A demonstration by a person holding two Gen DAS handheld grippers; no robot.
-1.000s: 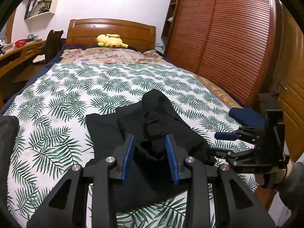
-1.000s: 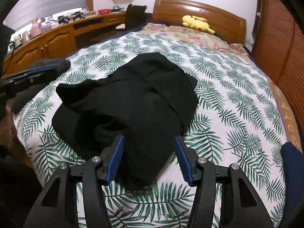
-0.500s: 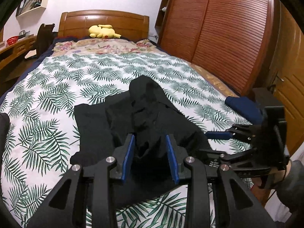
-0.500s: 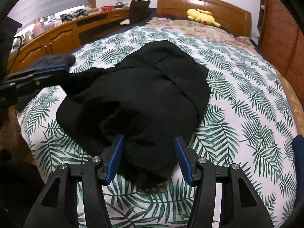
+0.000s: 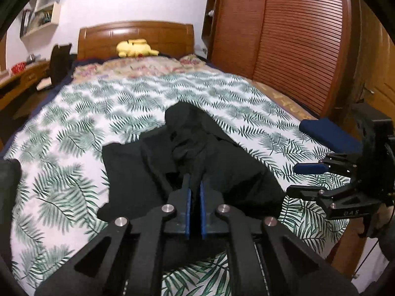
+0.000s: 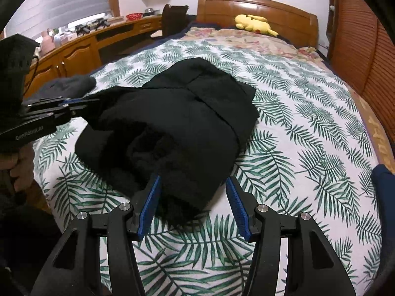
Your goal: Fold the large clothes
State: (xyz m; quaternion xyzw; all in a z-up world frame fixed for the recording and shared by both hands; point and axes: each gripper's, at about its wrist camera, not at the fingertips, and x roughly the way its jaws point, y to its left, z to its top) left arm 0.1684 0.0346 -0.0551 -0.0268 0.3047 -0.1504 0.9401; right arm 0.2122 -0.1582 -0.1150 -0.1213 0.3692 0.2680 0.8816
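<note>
In the right wrist view, pale lettering that reads roughly "GenRobot.AI" runs along the black side of the left gripper (image 6: pixel 81 104), though the letters are small and partly blurred. In the left wrist view, the black side plate of the right gripper (image 5: pixel 307 178) carries a few small pale characters, something like "DAS", too faint to be sure of. The picture on the wall, the shelves and the clutter on the counter (image 6: pixel 74 46) show no writing that can be read
</note>
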